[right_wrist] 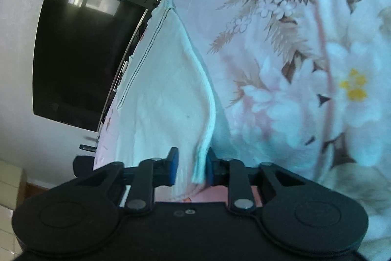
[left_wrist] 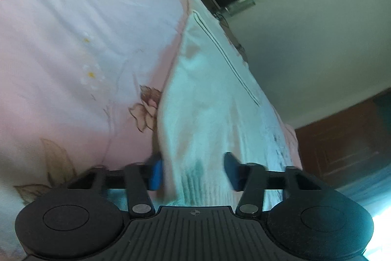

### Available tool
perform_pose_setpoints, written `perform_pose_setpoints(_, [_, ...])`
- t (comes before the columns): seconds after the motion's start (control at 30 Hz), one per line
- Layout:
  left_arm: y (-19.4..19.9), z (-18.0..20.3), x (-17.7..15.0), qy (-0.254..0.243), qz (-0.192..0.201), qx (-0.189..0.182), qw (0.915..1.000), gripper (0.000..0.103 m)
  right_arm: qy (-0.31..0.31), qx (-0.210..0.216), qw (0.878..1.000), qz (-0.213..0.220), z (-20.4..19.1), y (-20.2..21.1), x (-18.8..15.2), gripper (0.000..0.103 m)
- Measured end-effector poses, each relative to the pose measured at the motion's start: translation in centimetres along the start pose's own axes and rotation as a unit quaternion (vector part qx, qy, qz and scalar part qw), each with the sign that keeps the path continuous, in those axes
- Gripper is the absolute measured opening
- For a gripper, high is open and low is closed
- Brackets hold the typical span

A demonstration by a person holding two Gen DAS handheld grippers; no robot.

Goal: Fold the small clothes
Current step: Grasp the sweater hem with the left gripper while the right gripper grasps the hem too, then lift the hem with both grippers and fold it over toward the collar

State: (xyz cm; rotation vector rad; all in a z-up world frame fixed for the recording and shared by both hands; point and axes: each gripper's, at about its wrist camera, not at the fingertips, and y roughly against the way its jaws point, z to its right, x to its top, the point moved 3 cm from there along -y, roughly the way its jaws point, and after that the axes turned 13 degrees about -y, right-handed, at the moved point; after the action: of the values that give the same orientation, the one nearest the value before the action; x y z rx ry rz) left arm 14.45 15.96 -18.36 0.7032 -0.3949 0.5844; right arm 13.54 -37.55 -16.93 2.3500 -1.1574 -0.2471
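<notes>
White garment [left_wrist: 207, 102] lay on floral bedsheet [left_wrist: 73, 53]. Left gripper [left_wrist: 193, 169]: jaws apart, garment's near end between them, pads not pressing. Right gripper [right_wrist: 190, 166]: jaws apart astride garment's hem, unclamped.

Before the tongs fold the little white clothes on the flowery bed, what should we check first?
1. White garment lies on the floral bedsheet: ok.
2. Cloth sits between the left tongs: ok.
3. Left pads pressing the cloth: not ok, there are gaps on both sides.
4. Garment's hem edge runs between the right tongs: ok.
5. Right pads clamped on the hem: cannot tell; it touches one pad, the other stands apart.
6. Both ends lifted evenly: cannot tell.
</notes>
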Motion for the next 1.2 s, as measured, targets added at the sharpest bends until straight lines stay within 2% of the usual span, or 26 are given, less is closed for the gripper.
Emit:
perform_pose_setpoints(0.07, [-0.4, -0.1, -0.3, -0.003, -0.001, 0.004, 1.0000, 0.038, 0.009, -0.004, 1.000, -0.001, -0.4, -0.4, -0.1, 0.014])
perform_pose_setpoints(0.2, [-0.4, 0.2, -0.4, -0.016, 0.006, 0.011, 0.9998, 0.036, 0.028, -0.018, 0.999, -0.002, -0.6, -0.6, -1.0, 0.010])
perform_pose_setpoints(0.23, [-0.6, 0.4, -0.3, -0.031, 0.004, 0.025, 0.9992, 0.018, 0.038, -0.030, 0.999, 0.002, -0.7, -0.6, -1.0, 0.007])
perform_pose_setpoints(0.27, [-0.4, 0.6, -0.4, -0.043, 0.001, 0.039, 0.9983, 0.006, 0.047, -0.037, 0.998, 0.007, -1.0, -0.6, -1.0, 0.007])
perform_pose_setpoints(0.37, [0.5, 0.8, -0.3, -0.050, 0.020, 0.044, 0.9976, 0.006, 0.082, -0.055, 0.995, 0.025, -2.3, -0.1, -1.2, 0.006])
perform_pose_setpoints(0.47, [2.1, 1.3, -0.5, -0.060, 0.040, 0.042, 0.9965, 0.006, 0.127, -0.045, 0.990, 0.042, -4.1, 1.4, -1.9, 0.006])
perform_pose_setpoints(0.57, [2.2, 1.1, -0.9, -0.070, 0.032, 0.053, 0.9957, 0.006, 0.161, -0.037, 0.985, 0.052, -4.9, 2.7, -2.5, 0.005])
perform_pose_setpoints(0.63, [1.3, -0.2, -1.5, -0.055, 0.017, 0.065, 0.9962, 0.006, 0.174, -0.061, 0.982, 0.050, -4.1, 2.3, -2.6, 0.005])
perform_pose_setpoints(0.7, [1.2, -0.6, -1.7, -0.040, 0.027, 0.058, 0.9972, 0.006, 0.148, -0.089, 0.984, 0.035, -2.2, 0.9, -2.1, 0.005])
perform_pose_setpoints(0.77, [1.2, -0.3, -1.7, -0.046, 0.026, 0.064, 0.9966, 0.006, 0.124, -0.074, 0.989, 0.037, -1.5, 0.7, -2.0, 0.005])
perform_pose_setpoints(0.93, [1.7, 0.4, -1.1, -0.044, 0.039, 0.067, 0.9960, 0.006, 0.137, -0.071, 0.987, 0.044, -2.1, 1.3, -2.1, 0.005])
perform_pose_setpoints(1.1, [2.6, 2.4, 1.1, -0.056, 0.066, 0.059, 0.9945, 0.006, 0.183, -0.055, 0.980, 0.060, -5.4, 2.0, -1.8, 0.005])
perform_pose_setpoints(1.2, [3.0, 3.3, 3.5, -0.051, 0.086, 0.039, 0.9942, 0.006, 0.214, -0.045, 0.973, 0.071, -7.8, 2.1, -1.0, 0.005])
